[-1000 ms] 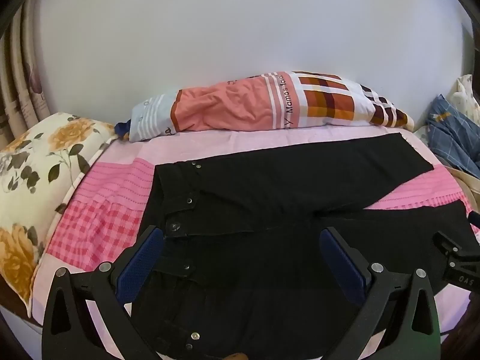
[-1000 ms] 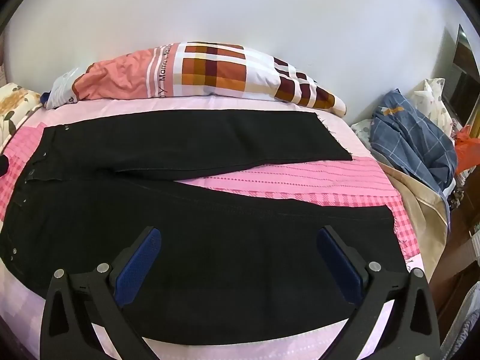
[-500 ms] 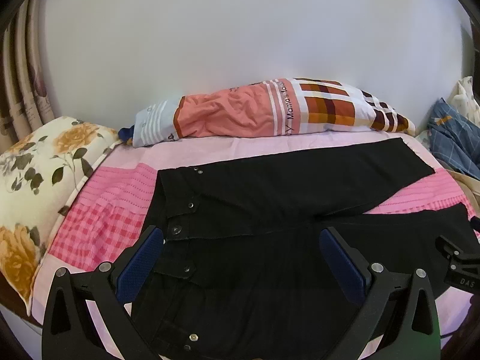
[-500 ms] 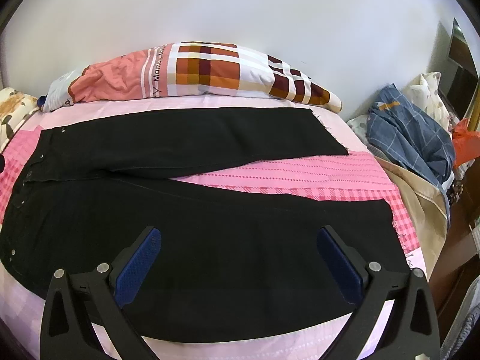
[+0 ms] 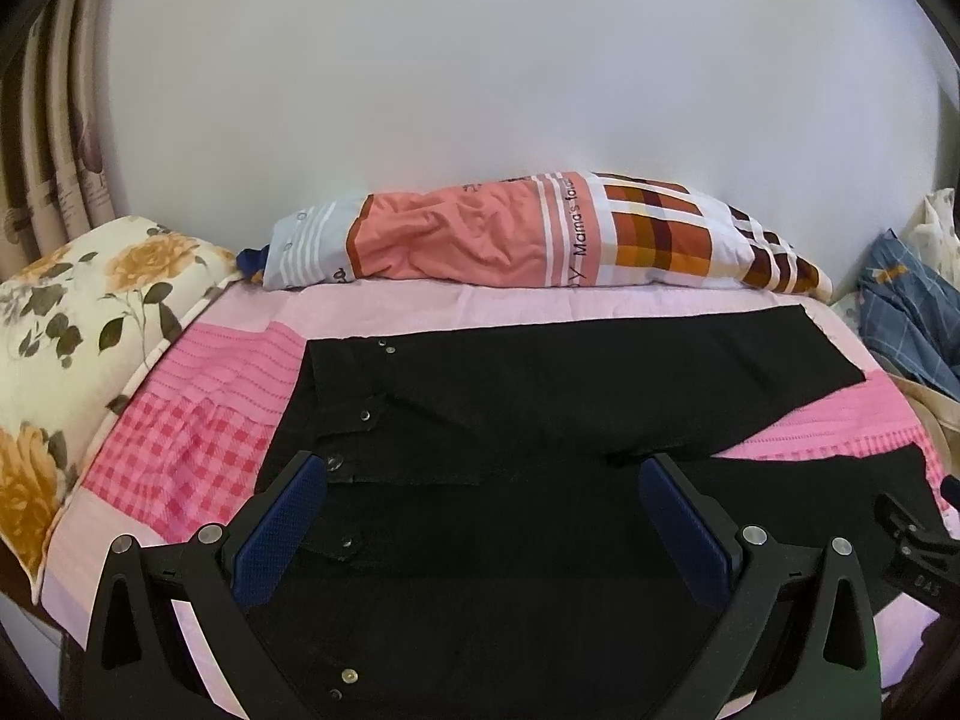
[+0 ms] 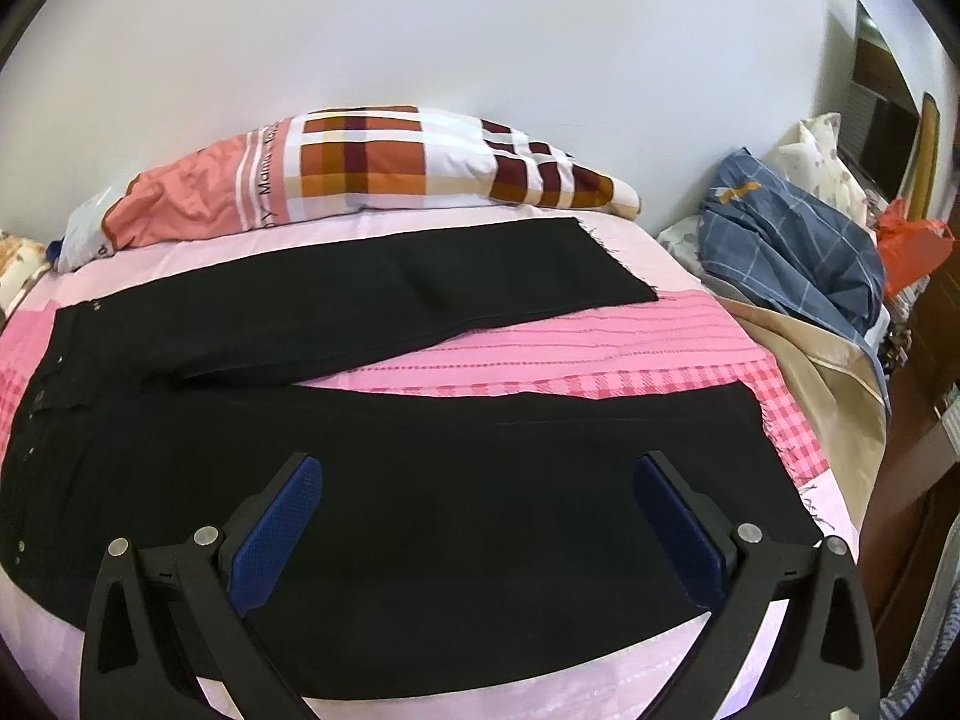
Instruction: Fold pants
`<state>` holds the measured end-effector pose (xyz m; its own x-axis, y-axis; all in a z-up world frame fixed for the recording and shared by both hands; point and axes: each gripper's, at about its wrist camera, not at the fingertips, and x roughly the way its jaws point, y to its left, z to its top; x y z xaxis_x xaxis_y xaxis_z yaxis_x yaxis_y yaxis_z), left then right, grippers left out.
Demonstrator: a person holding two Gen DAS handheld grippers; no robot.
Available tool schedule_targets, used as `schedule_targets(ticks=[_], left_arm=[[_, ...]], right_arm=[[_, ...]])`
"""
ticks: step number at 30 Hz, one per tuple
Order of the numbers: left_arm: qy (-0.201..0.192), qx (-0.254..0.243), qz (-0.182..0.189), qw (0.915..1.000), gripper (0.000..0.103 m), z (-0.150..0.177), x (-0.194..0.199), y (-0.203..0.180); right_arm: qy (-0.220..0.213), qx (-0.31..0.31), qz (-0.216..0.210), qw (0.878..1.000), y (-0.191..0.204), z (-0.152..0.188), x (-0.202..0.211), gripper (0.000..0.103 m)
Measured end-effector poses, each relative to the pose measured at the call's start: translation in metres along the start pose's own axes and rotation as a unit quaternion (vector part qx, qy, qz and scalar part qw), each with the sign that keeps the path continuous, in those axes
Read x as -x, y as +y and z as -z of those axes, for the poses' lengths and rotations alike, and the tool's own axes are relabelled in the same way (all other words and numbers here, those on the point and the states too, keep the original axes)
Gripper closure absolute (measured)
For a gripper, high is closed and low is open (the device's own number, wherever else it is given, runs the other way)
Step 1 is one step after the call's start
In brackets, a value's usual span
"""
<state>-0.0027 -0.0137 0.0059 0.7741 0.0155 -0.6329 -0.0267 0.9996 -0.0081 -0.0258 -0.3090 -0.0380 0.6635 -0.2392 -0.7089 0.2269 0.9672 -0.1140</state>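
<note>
Black pants (image 5: pixel 540 420) lie spread flat on the pink bed, waistband with metal snaps to the left, both legs running right and splayed apart. In the right wrist view the pants (image 6: pixel 420 468) show a far leg and a near leg with frayed hems at the right. My left gripper (image 5: pixel 483 516) hovers open above the waistband and crotch area. My right gripper (image 6: pixel 477 510) hangs open above the near leg. Neither holds any cloth. The other gripper's black frame (image 5: pixel 918 546) shows at the right edge of the left wrist view.
A rolled plaid and salmon quilt (image 5: pixel 540 240) lies along the white wall behind the pants. A floral pillow (image 5: pixel 78 324) sits at the left. Blue checked cloth (image 6: pixel 792 240) and a tan cover (image 6: pixel 810 372) pile up at the bed's right end.
Both grippers have drawn back and tilted up a little; the pants sit lower and farther in both views, with more wall visible. Both stay open.
</note>
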Motion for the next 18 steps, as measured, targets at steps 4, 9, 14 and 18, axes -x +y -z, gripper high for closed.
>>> schedule_targets(ticks=[4, 9, 14, 18], left_arm=[[-0.001, 0.000, -0.005, 1.0000, 0.000, 0.000, -0.004, -0.002], [-0.001, -0.002, -0.007, 1.0000, 0.000, 0.001, -0.007, -0.002], [-0.001, -0.012, -0.008, 0.9999, 0.000, 0.004, -0.013, -0.004], [0.002, -0.015, -0.005, 0.9999, 0.000, 0.009, -0.015, -0.004]], right_arm=[[0.001, -0.008, 0.001, 1.000, -0.006, 0.001, -0.002, 0.000], [0.005, -0.009, 0.000, 1.000, -0.006, 0.003, -0.005, 0.000], [0.008, -0.007, -0.001, 1.000, -0.004, 0.005, -0.006, 0.000], [0.012, -0.003, -0.002, 1.000, -0.001, 0.009, -0.007, 0.000]])
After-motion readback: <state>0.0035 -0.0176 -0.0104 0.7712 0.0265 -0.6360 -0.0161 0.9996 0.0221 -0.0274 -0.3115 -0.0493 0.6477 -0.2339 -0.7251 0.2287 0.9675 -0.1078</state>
